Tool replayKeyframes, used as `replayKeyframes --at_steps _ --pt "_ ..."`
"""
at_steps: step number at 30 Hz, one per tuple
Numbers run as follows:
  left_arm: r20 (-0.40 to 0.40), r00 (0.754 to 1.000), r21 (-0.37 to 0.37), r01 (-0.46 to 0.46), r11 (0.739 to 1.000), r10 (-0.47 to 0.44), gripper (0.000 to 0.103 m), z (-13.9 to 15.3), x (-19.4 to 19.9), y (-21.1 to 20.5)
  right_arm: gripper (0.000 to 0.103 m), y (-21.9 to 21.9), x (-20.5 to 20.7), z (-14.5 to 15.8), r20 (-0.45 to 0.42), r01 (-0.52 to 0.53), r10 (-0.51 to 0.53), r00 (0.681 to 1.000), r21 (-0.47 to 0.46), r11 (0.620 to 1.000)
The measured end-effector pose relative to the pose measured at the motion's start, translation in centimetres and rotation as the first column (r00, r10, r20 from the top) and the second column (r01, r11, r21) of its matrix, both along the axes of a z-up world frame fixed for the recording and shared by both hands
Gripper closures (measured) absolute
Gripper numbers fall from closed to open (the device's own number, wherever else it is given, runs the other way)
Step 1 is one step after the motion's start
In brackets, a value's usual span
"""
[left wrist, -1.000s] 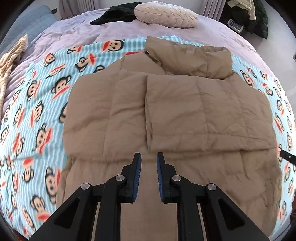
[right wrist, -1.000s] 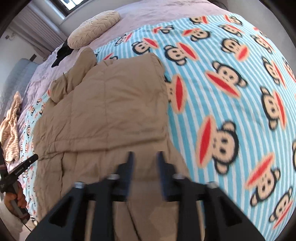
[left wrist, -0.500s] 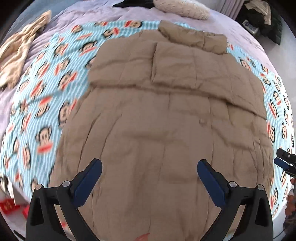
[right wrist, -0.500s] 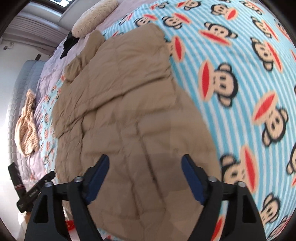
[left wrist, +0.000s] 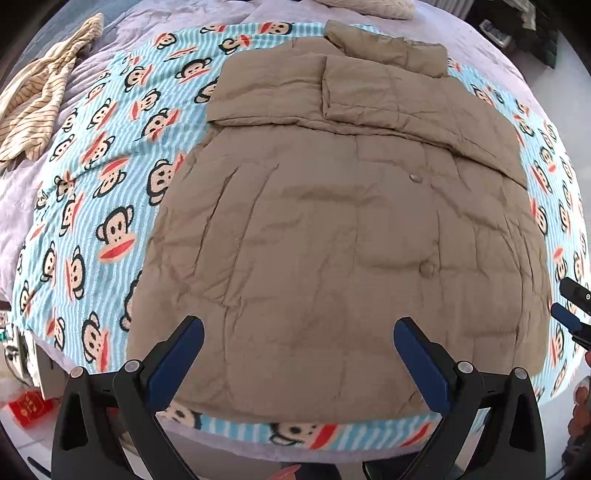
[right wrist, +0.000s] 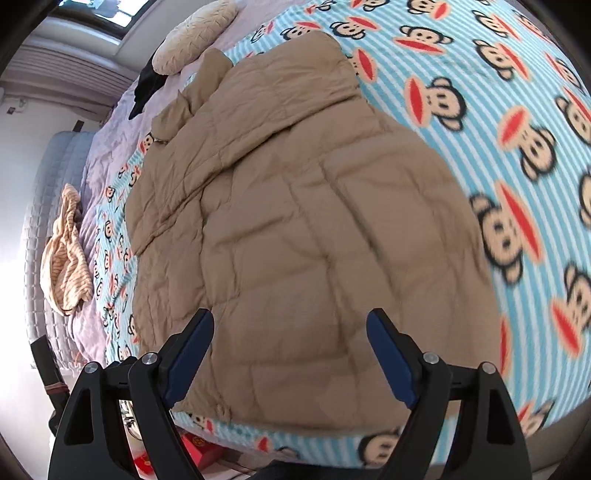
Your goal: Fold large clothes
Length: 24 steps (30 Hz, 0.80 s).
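A large tan quilted jacket [left wrist: 332, 221] lies flat on a blue monkey-print blanket [left wrist: 92, 221], its hem toward the bed's near edge. Both sleeves are folded across the chest at the far end, below the collar [left wrist: 384, 48]. My left gripper [left wrist: 298, 325] hangs wide open above the hem, with nothing between its blue pads. In the right wrist view the same jacket [right wrist: 314, 221] runs away to the upper left over the blanket [right wrist: 517, 110]. My right gripper [right wrist: 291, 315] hovers over the hem with its jaws still opening and empty. Its tips also show at the left view's right edge [left wrist: 570, 306].
A striped beige garment [left wrist: 33, 99] [right wrist: 66, 266] lies on the lilac bedspread to the left. A cream pillow [right wrist: 195, 35] and a black garment [right wrist: 147, 85] sit at the bed's head. Red boxes [left wrist: 31, 408] [right wrist: 199, 450] lie on the floor below the near edge.
Both grippers went from nearly shut to wide open and pulled back from the folded sleeves toward the hem. The jacket's whole lower half has come into view.
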<state>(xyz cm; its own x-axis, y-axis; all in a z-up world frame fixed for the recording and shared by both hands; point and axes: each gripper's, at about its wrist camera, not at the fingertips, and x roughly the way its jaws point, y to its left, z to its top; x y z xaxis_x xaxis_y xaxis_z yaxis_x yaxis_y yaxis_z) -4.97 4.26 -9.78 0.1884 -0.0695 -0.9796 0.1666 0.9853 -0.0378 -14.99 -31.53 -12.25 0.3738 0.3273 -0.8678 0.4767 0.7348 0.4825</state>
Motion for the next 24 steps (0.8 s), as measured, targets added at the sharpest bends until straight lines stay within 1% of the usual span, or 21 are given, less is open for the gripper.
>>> replayKeyframes --at_steps 2,8,11,15,19,22,24 --pt "-0.003 1.0 -0.002 0.015 1.0 -0.015 0.0 0.1 -0.8 1.1 0.016 1.3 -1.2 0.1 -0.016 0.023 -0.023 1.0 -0.006 1.0" --pt "0.009 0.998 -0.004 0.066 0.998 -0.065 0.0 0.4 -2.7 3.6 0.016 4.7 -5.2 0.0 -0.031 0.118 -0.117 0.993 0.036 0.992" --pt "0.006 0.997 -0.011 0.082 0.997 -0.082 0.0 0.3 -3.5 4.7 0.016 5.7 -7.1 0.0 -0.04 0.152 -0.15 0.988 0.045 0.987" --pt "0.005 0.996 -0.017 0.091 0.996 -0.091 0.0 0.4 -4.6 5.5 0.016 5.9 -8.9 0.1 -0.057 0.197 -0.195 0.979 0.045 0.979" --pt "0.014 0.997 -0.033 0.073 0.997 -0.073 0.0 0.8 -5.7 6.3 0.016 5.8 -9.7 0.5 -0.052 0.199 -0.196 0.979 0.046 0.979" --pt "0.012 0.999 -0.052 0.033 0.998 -0.032 0.0 0.6 -6.1 7.1 0.015 5.7 -9.8 1.0 -0.016 0.192 -0.191 0.981 0.048 0.98" --pt "-0.013 1.0 -0.063 -0.009 0.998 0.008 0.0 -0.3 -6.3 7.7 0.015 5.2 -10.1 1.2 -0.004 0.196 -0.196 0.981 0.045 0.98"
